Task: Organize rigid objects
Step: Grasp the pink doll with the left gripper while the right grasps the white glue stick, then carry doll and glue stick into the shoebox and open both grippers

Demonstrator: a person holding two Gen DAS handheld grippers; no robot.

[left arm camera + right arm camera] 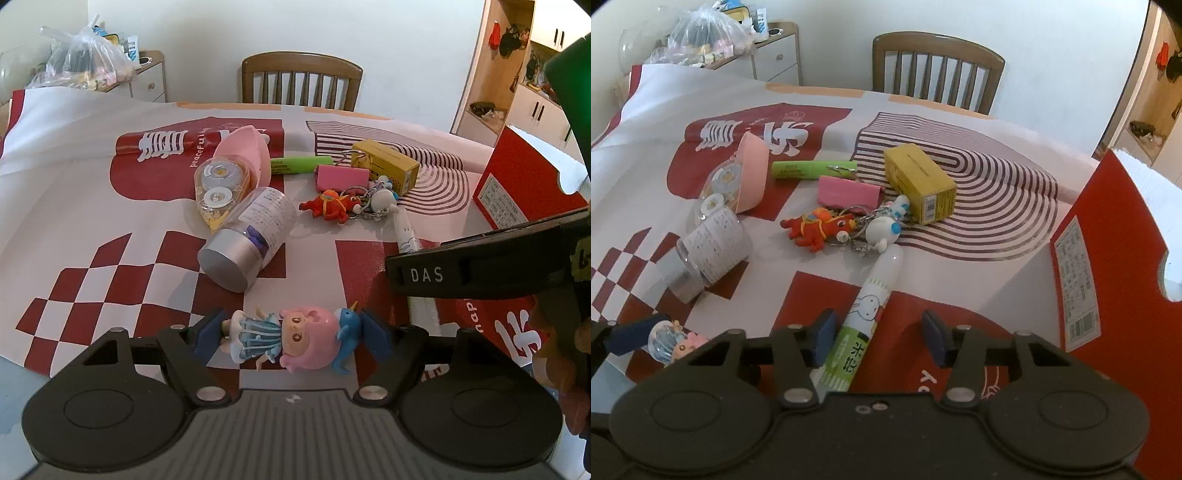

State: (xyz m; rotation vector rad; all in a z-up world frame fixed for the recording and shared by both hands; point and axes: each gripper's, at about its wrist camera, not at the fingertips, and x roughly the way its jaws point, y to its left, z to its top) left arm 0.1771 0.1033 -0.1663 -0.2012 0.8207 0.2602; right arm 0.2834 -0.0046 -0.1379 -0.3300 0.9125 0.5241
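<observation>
1. Left gripper (291, 338): clamped across a pink-haired doll figurine (291, 338), held sideways just above the tablecloth (74, 192).
2. Right gripper (879, 336): pads apart, a white-and-green glue tube (866, 317) lying between them against the left pad.
3. Surface: red-and-white cloth covers the table; wooden chair (301, 79) at the far edge.
4. Right edge: red cardboard box (1115, 266) stands beside the clutter; contents not visible.
5. Centre: clear bottle (245, 238) on its side, yellow carton (919, 182), horse keychain (820, 229).

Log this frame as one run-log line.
left gripper: shut on doll | right gripper: open around glue stick | red box: right of pile
</observation>
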